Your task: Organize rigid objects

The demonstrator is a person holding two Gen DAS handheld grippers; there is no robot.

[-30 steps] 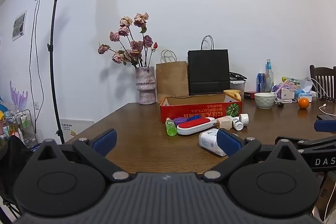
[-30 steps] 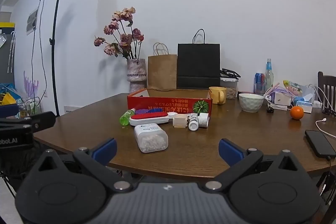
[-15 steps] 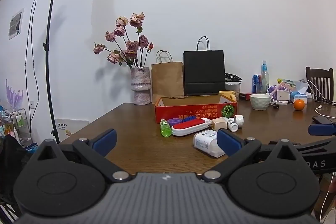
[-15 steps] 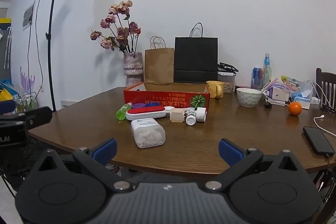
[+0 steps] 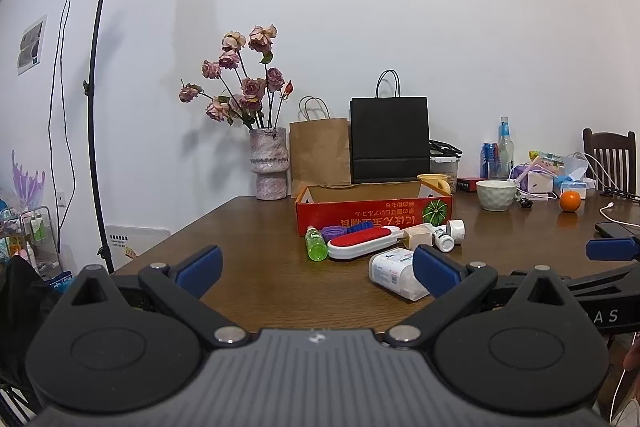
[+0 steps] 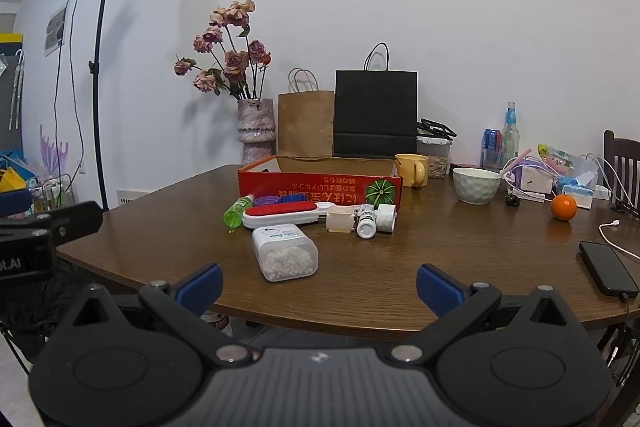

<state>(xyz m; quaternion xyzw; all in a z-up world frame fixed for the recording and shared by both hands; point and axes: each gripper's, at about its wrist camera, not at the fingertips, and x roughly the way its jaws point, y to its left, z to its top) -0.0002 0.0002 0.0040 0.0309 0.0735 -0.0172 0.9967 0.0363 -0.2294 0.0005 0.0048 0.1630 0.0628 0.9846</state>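
Note:
A red cardboard box (image 6: 320,183) stands open on the brown table (image 6: 440,267). In front of it lie a green bottle (image 6: 236,213), a red and white brush (image 6: 288,213), a wooden block (image 6: 340,219), a small white bottle (image 6: 366,223), a white roll (image 6: 386,217) and a clear container of white pellets (image 6: 285,251). The same group shows in the left wrist view, with the box (image 5: 374,209) and the container (image 5: 394,273). My left gripper (image 5: 316,269) and right gripper (image 6: 318,285) are open and empty, short of the table's near edge.
Behind the box stand a vase of roses (image 6: 256,131), a brown bag (image 6: 306,123) and a black bag (image 6: 376,115). A yellow mug (image 6: 412,169), white bowl (image 6: 476,185), orange (image 6: 563,207) and phone (image 6: 608,269) sit to the right. A light stand (image 6: 98,67) is left.
Both grippers have shifted a little, so the table objects sit slightly differently in view. Both stay open and empty. Nothing on the table has moved.

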